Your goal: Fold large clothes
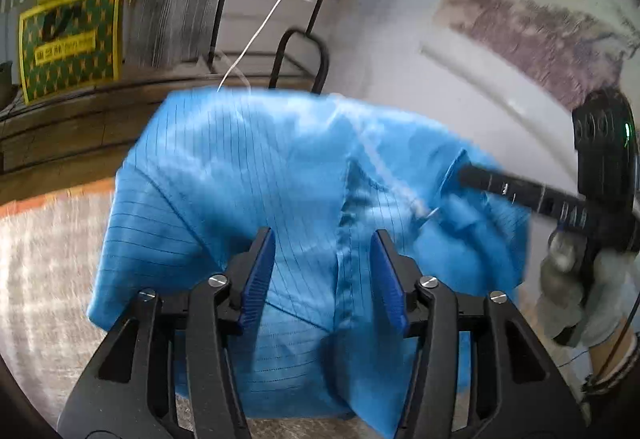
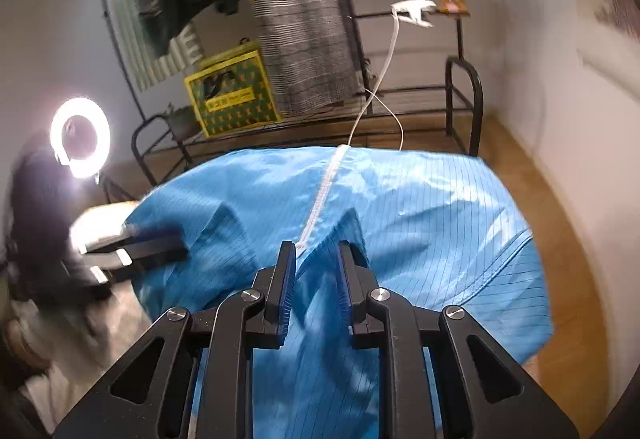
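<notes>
A large blue pinstriped garment point(image 1: 248, 167) with a white zipper point(image 2: 320, 199) is lifted and billowing in front of both grippers; it also fills the right wrist view point(image 2: 420, 207). My left gripper point(image 1: 322, 243) has its jaws apart, with blue cloth lying between and under the fingers. In the right wrist view it shows at the left point(image 2: 156, 243) at the garment's edge. My right gripper point(image 2: 316, 255) has a narrow gap with a fold of the garment running through it. In the left wrist view it reaches in from the right point(image 1: 464, 173) against the cloth.
A black metal rack point(image 2: 464, 95) stands behind, holding a yellow-green box point(image 2: 236, 95) and hanging clothes point(image 2: 300, 27). A ring light point(image 2: 80, 137) glows at the left. A white cable point(image 1: 256, 27) hangs down. Wooden floor point(image 2: 568, 259) and a patterned rug point(image 1: 44, 259) lie below.
</notes>
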`<state>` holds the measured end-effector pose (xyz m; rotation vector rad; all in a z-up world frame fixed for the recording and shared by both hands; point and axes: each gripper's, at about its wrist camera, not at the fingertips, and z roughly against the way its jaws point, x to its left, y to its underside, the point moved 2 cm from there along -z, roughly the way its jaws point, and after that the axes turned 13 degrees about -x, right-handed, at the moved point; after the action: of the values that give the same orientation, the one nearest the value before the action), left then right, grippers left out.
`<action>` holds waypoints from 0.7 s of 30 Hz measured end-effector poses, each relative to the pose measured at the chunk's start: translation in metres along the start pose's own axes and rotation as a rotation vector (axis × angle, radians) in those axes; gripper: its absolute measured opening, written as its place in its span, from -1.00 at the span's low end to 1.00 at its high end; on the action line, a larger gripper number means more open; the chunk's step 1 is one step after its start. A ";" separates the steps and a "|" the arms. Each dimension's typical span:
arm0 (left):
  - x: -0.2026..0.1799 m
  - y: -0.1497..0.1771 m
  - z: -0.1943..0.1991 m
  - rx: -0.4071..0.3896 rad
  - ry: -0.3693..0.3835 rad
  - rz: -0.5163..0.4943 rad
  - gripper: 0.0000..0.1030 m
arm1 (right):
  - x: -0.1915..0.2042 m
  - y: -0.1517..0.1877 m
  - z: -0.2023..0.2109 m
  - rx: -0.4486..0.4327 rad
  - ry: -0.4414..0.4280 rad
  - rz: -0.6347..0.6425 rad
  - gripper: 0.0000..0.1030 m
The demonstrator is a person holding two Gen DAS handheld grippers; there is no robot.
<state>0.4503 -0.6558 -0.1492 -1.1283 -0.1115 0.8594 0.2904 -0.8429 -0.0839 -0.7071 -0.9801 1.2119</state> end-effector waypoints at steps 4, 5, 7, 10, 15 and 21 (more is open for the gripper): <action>0.002 0.007 -0.002 0.010 -0.009 -0.026 -0.04 | -0.038 0.016 -0.018 0.045 0.058 -0.170 -0.65; -0.001 0.006 -0.001 0.008 -0.007 -0.030 -0.04 | -0.043 0.022 -0.021 0.061 0.084 -0.174 -0.65; -0.005 0.004 0.004 0.000 -0.003 -0.027 -0.04 | -0.046 0.033 -0.019 0.073 0.111 -0.150 -0.65; 0.001 -0.001 0.019 -0.012 -0.003 -0.006 -0.04 | -0.043 0.034 0.003 0.018 0.094 -0.159 -0.65; 0.003 -0.011 0.053 -0.008 -0.015 0.012 -0.04 | -0.023 0.021 0.042 -0.065 0.085 -0.118 -0.64; -0.012 -0.026 0.124 -0.051 -0.033 -0.003 -0.04 | 0.009 0.012 0.085 -0.096 0.081 -0.089 -0.64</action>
<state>0.3956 -0.5754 -0.0672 -1.1615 -0.1626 0.8770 0.2089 -0.8361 -0.0555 -0.7740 -0.9969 1.0567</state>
